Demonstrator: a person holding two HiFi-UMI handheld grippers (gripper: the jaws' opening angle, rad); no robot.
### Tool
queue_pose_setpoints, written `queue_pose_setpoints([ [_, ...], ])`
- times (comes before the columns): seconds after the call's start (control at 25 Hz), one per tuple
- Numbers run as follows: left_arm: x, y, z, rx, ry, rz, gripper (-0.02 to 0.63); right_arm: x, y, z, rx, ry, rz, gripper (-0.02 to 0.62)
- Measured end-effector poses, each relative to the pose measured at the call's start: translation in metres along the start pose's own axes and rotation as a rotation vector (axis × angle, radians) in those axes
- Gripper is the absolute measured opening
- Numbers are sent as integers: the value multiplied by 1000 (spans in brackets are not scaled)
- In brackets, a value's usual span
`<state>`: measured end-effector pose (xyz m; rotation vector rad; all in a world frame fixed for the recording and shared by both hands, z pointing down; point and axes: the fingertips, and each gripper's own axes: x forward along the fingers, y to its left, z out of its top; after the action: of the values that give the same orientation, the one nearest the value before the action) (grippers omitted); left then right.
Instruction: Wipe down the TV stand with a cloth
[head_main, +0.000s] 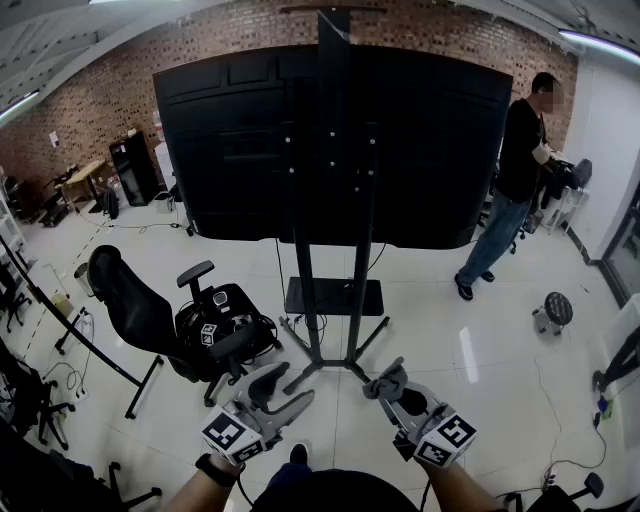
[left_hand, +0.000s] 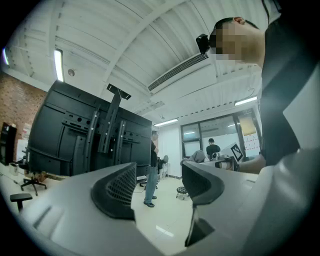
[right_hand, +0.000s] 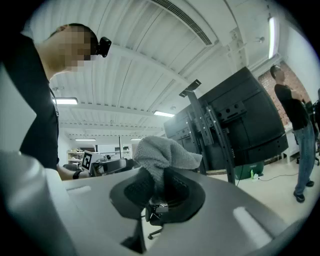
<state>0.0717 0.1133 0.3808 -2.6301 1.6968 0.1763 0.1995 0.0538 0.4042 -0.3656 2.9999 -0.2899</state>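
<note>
While the pale floor (head_main: 440, 330) spreads under everything and a brick wall (head_main: 90, 100) closes off the far end of the room, the biggest object is the black TV (head_main: 230, 150). It is seen from its back, mounted on the TV stand (head_main: 304, 290). The stand's two uprights run down to splayed feet, with a small black shelf (head_main: 333, 297) set low across them.

Left of the stand sits a black office chair (head_main: 150, 320), tilted and facing away from it. To the right of the screen, well apart from the stand, a person (head_main: 515, 170) in a dark top and jeans stands side-on, with a small round stool (head_main: 553, 310) on the floor nearby.

Both grippers are held low at the near edge of the head view, in front of the stand's feet and touching nothing on it. The left gripper (head_main: 285, 392) has its jaws spread wide, and only floor shows in the gap between them in its own view (left_hand: 157, 185). The right gripper (head_main: 392, 392) has its jaws closed tight on the grey cloth (head_main: 385, 381). The cloth bunches up in a soft lump above the pinch (right_hand: 165, 155), clear of the stand.
</note>
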Motion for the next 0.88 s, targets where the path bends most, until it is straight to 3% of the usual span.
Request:
queue_pose_setpoints([
  [0.32,34,61,12,43,-1,-20,308,57,-37,28,-80,-14,2,29],
  [0.48,56,105,34,69,-41,-49,314,103,-57,56,-134,-40,-6,29],
  [0.88,98,217,97,205,-97,-171,319,220,-112,152,-384,-151,-77,29],
])
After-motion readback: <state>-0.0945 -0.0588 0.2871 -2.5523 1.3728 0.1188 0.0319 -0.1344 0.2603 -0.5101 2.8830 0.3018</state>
